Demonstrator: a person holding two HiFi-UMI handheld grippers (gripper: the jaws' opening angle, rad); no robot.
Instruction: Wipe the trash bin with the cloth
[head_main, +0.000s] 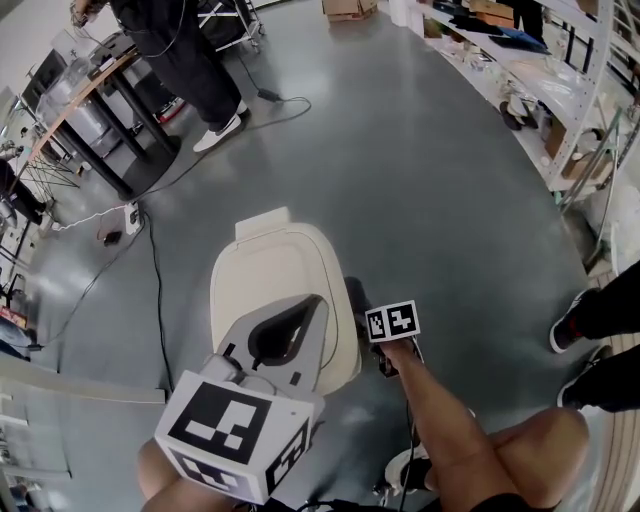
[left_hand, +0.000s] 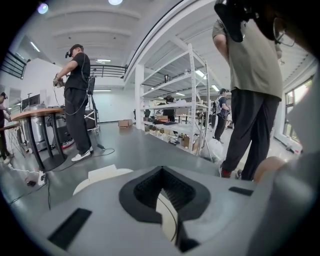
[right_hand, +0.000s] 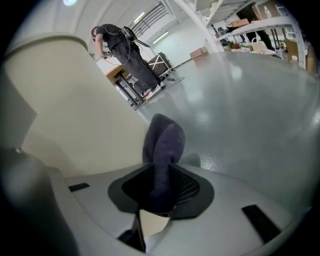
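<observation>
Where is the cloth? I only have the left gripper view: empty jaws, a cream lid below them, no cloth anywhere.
Observer: The cloth is in the right gripper, whose jaws are shut on it. A dark fold sticks out past them.
Operator: Is it near the bin?
Observer: Yes. The head view shows that gripper low beside the right side of the trash bin. I can't tell whether the cloth touches the wall.
Operator: And where does my gripper sit from above?
Observer: The left gripper hangs over the near part of the bin's closed lid, with no visible contact.
</observation>
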